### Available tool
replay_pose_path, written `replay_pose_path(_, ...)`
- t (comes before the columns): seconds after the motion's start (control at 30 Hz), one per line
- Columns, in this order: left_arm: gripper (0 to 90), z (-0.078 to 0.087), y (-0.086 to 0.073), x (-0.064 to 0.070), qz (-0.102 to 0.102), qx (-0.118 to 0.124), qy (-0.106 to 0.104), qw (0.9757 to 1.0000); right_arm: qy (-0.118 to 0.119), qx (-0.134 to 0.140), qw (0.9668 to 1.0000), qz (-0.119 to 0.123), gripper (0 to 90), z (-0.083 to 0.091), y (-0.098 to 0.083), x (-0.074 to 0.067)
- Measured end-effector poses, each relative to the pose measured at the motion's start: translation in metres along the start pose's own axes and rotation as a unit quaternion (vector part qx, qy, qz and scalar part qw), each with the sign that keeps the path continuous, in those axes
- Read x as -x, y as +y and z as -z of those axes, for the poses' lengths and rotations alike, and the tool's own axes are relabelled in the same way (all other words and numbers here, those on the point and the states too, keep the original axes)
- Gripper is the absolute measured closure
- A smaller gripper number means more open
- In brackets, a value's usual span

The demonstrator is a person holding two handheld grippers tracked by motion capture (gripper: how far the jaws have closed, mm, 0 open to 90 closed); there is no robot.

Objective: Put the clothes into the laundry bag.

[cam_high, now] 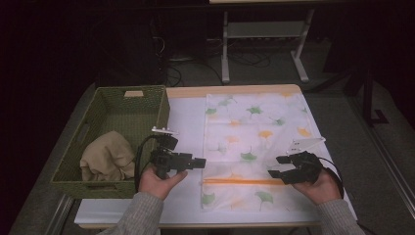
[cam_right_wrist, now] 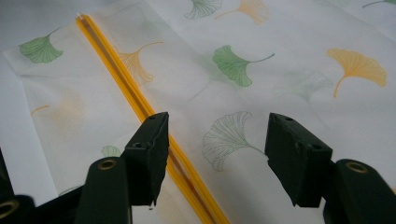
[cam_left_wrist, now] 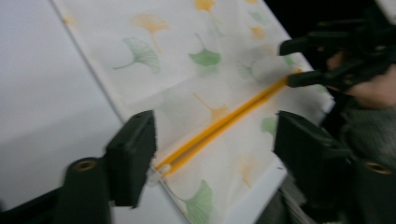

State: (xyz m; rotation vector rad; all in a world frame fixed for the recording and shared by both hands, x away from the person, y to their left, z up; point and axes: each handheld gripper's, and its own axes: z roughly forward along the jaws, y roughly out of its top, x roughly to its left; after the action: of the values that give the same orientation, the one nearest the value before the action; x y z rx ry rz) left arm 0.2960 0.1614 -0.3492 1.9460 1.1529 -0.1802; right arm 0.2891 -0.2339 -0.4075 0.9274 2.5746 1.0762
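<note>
High view: I see the ginkgo-print zipper bag (cam_high: 252, 147) flat on the white table (cam_high: 186, 117), my left gripper (cam_high: 198, 163) at its left edge and my right gripper (cam_high: 275, 166) at its right edge, both with jaws apart and holding nothing.
Basket: a green woven basket (cam_high: 105, 105) left of the bag holds a tan cloth (cam_high: 106, 155); its small label is unreadable.
Left gripper view: jaws wide and empty over the orange zipper (cam_left_wrist: 224, 122), its pull end between them.
Right gripper view: jaws wide and empty above the zipper (cam_right_wrist: 135, 100).
Writing: I read none.
</note>
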Motion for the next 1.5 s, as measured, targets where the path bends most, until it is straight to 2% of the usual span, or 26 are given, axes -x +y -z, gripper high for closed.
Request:
replay_pose_path(0.23, 25.8, 0.023, 0.012, -0.014, 0.009, -0.007, -0.017, 0.9998, 0.002, -0.005, 1.0, 0.0, 38.2, -0.003, 0.0, 0.003)
replay_pose_path(0.37, 25.7, 0.036, 0.015, -0.022, 0.013, -0.009, -0.016, 0.9997, 0.002, -0.008, 1.0, 0.002, 37.9, -0.004, 0.0, 0.002)
replay_pose_path(0.5, 25.8, 0.05, 0.017, -0.033, 0.026, -0.007, -0.023, 0.9994, 0.003, -0.01, 0.9999, 0.003, 37.3, -0.005, 0.0, 0.002)
replay_pose_path(0.6, 25.8, 0.063, 0.016, -0.041, 0.034, 0.003, -0.018, 0.9993, 0.002, -0.009, 1.0, 0.002, 36.7, -0.004, 0.0, 0.002)
replay_pose_path(0.83, 26.7, 0.093, 0.013, -0.059, 0.048, 0.016, 0.013, 0.9986, 0.004, -0.014, 0.9999, 0.002, 36.2, -0.007, 0.001, 0.002)
replay_pose_path(1.07, 26.6, 0.121, 0.009, -0.077, 0.061, 0.029, 0.043, 0.9968, 0.004, -0.018, 0.9998, 0.0, 35.4, -0.009, 0.0, 0.002)
replay_pose_path(1.37, 25.4, 0.151, 0.0, -0.1, 0.081, 0.039, 0.078, 0.9929, 0.008, -0.026, 0.9996, 0.0, 35.1, -0.012, 0.0, 0.002)
replay_pose_path(1.5, 25.0, 0.163, -0.006, -0.11, 0.094, 0.049, 0.092, 0.9901, 0.01, -0.028, 0.9995, 0.002, 35.1, -0.014, 0.0, 0.002)
